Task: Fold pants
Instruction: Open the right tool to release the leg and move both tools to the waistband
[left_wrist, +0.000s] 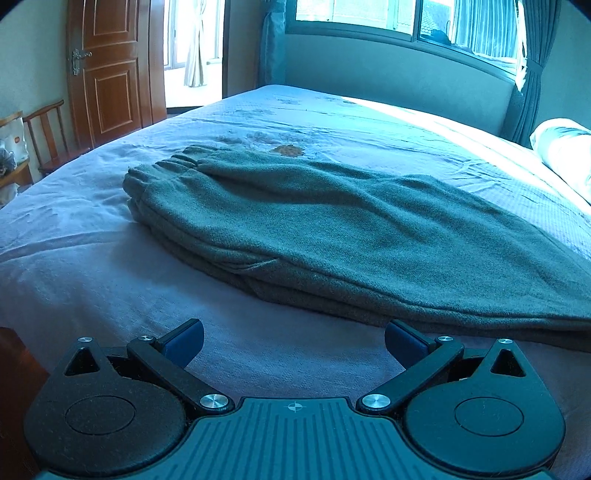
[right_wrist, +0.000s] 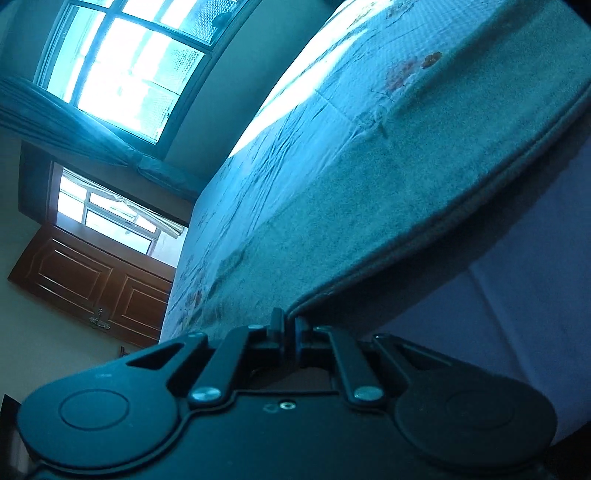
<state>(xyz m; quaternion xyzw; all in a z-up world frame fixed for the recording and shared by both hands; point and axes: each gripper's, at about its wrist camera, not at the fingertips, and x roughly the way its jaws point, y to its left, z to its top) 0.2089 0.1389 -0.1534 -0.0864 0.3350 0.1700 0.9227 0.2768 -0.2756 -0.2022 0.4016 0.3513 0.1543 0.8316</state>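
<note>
Lying halved lengthwise on the pale bedsheet (left_wrist: 92, 258), the grey-green fleece pants (left_wrist: 314, 221) need crosswise folding; right gripper (right_wrist: 290, 325) pinches their edge, left gripper (left_wrist: 293, 341) spread.

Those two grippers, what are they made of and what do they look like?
Both are matte black plastic with round disc housings, slanted link bars and silver screws. The left gripper has blue pads on its jaws and a ribbed plate bearing a crosshair mark. The right gripper looks plainer and smoother. No cables show.

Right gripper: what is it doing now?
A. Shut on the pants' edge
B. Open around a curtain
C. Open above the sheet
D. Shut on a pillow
A: the right gripper has its fingers closed together on the hemmed edge of the pants, lifting it.
</note>
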